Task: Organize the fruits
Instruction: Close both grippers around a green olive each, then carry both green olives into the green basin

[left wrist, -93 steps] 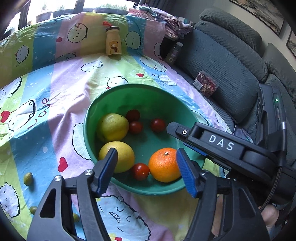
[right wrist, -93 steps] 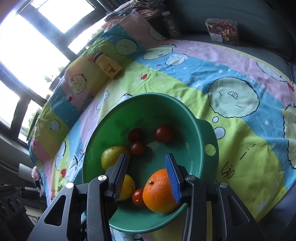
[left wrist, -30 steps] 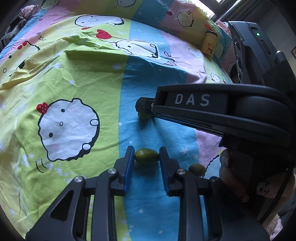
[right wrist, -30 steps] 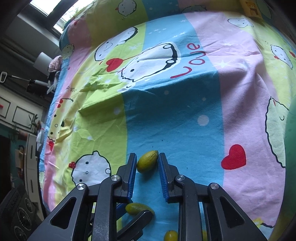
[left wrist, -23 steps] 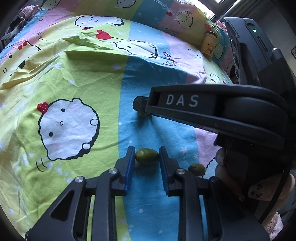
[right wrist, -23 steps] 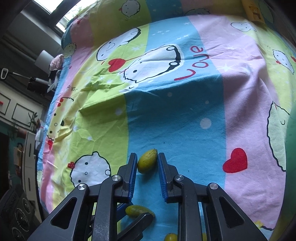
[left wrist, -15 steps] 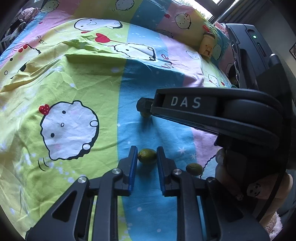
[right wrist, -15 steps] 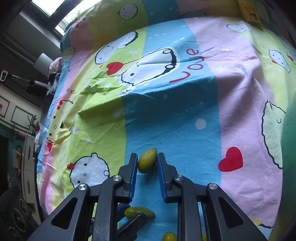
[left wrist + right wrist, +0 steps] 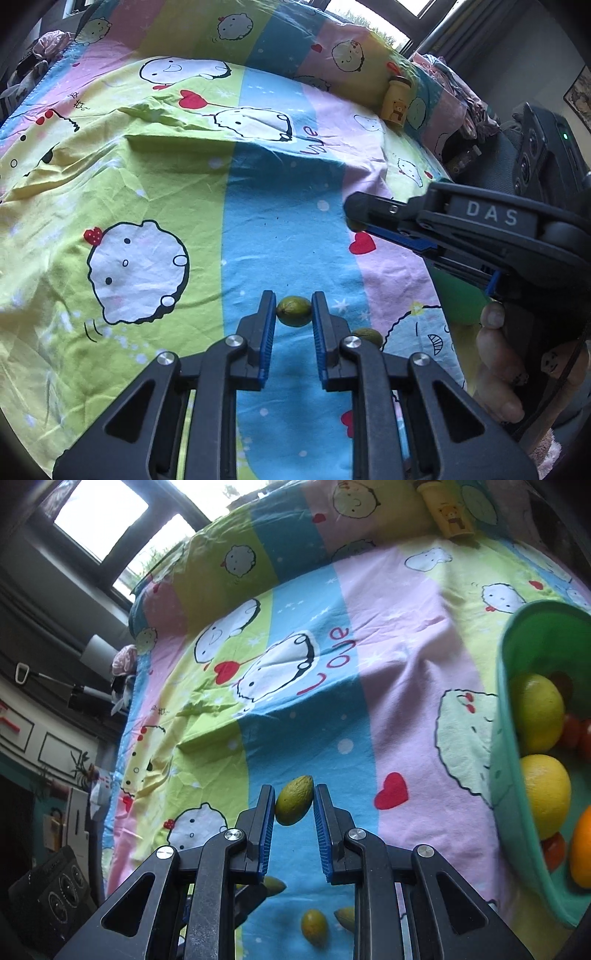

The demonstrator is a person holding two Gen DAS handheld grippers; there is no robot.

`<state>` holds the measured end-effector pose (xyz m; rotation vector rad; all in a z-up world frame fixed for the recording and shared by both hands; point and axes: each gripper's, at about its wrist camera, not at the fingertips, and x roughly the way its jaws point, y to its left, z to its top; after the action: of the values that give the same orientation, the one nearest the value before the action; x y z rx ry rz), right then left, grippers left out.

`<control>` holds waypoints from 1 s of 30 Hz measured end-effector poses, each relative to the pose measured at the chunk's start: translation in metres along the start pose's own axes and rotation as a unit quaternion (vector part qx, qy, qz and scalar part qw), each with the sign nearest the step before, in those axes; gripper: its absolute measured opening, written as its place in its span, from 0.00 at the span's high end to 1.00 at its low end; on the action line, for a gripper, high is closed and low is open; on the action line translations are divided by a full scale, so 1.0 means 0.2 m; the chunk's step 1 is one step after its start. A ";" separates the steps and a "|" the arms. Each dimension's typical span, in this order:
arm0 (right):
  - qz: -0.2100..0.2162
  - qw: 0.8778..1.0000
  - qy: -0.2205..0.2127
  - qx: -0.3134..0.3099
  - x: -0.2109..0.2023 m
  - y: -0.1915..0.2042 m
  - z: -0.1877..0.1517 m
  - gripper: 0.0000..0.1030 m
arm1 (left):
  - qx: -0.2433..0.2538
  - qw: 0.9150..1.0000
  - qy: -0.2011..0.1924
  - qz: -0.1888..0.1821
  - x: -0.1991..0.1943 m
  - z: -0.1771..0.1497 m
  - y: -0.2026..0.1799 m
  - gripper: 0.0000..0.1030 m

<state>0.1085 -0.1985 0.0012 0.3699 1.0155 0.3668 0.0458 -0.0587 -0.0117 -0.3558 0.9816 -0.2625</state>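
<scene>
Fingers of the right gripper (image 9: pixel 294 805) pinching a small green fruit (image 9: pixel 294 800), long axis tilted, green bowl (image 9: pixel 506 738) off to its right. Left gripper (image 9: pixel 294 314) likewise clamped on another green fruit (image 9: pixel 294 311), lengthwise across the fingers, farther from that bowl, low over the bedsheet (image 9: pixel 147 177).

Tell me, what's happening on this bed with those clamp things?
A person holds a gripper in each hand. The left gripper is shut on a small green fruit; the right gripper is shut on another green fruit. A green bowl of lemons and tomatoes waits nearby; more small fruits lie on the sheet.
</scene>
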 end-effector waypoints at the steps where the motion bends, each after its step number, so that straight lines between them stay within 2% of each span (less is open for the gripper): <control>1: -0.002 1.000 -0.010 0.006 -0.03 -0.02 0.00 0.77 | 0.002 1.000 -0.002 -0.002 -0.01 0.00 0.00 0.82; 8: -0.009 0.996 -0.070 0.053 -0.26 -0.20 0.01 0.77 | 0.029 0.999 -0.030 -0.006 -0.08 0.01 -0.11 0.82; 12: -0.020 0.991 -0.106 0.080 -0.39 -0.29 -0.01 0.77 | 0.074 0.995 -0.060 -0.014 -0.15 0.01 -0.26 0.82; 17: -0.039 0.983 -0.140 0.114 -0.51 -0.42 -0.02 0.77 | 0.115 0.990 -0.074 -0.029 -0.19 0.00 -0.38 0.82; 22: -0.048 0.976 -0.153 0.148 -0.59 -0.55 -0.05 0.77 | 0.114 0.990 -0.067 -0.047 -0.19 0.03 -0.41 0.82; 30: -0.069 0.971 -0.147 0.176 -0.61 -0.66 -0.07 0.77 | 0.145 0.984 -0.068 -0.073 -0.14 0.12 -0.65 0.82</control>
<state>0.0541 -0.3686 0.0236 0.6492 0.8075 -0.0003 0.0442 -0.1633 0.0747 -0.1757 0.7702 -0.5017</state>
